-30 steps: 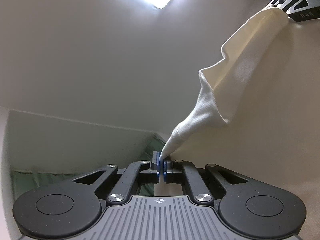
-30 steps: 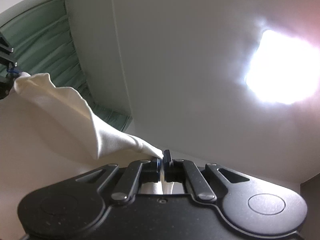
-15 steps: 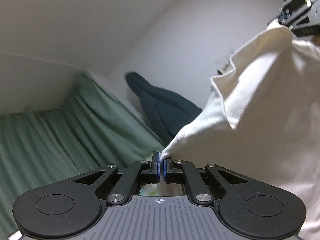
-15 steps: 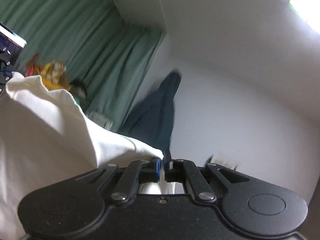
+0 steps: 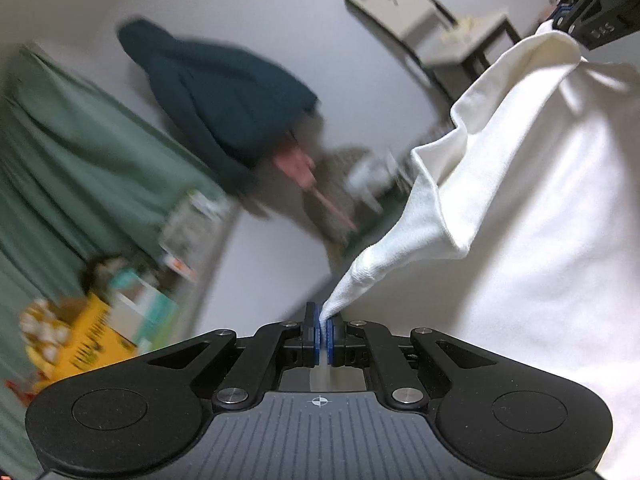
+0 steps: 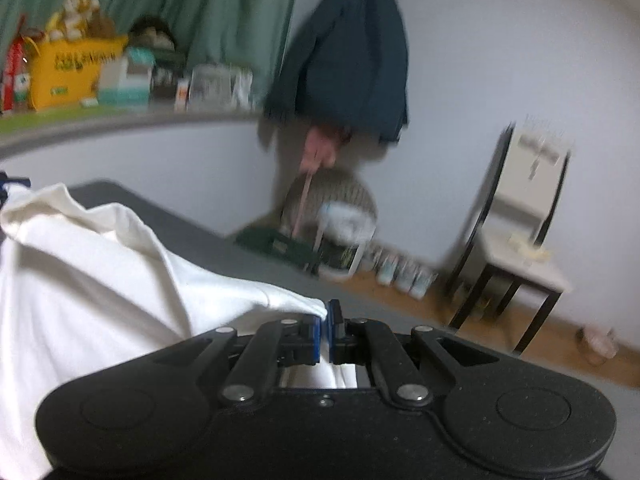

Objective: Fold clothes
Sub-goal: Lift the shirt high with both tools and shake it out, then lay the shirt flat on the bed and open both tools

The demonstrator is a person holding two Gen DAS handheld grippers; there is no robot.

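A white garment hangs stretched between both grippers. My left gripper is shut on one corner of it, the cloth pinched between the blue pads. In the left wrist view the right gripper shows at the top right, clamped on the other corner. In the right wrist view my right gripper is shut on the white garment, which spreads to the left and drapes down over a dark grey surface. The rest of the garment is hidden below the frames.
A dark teal jacket hangs on the white wall. Green curtains and a shelf with a yellow box stand at the left. A wicker basket, small bottles on the floor and a black-framed chair stand at the right.
Both grippers swung down from pointing at the ceiling to pointing across the room, still clamped on the white garment. The jacket, shelf, chair and grey surface have come into view.
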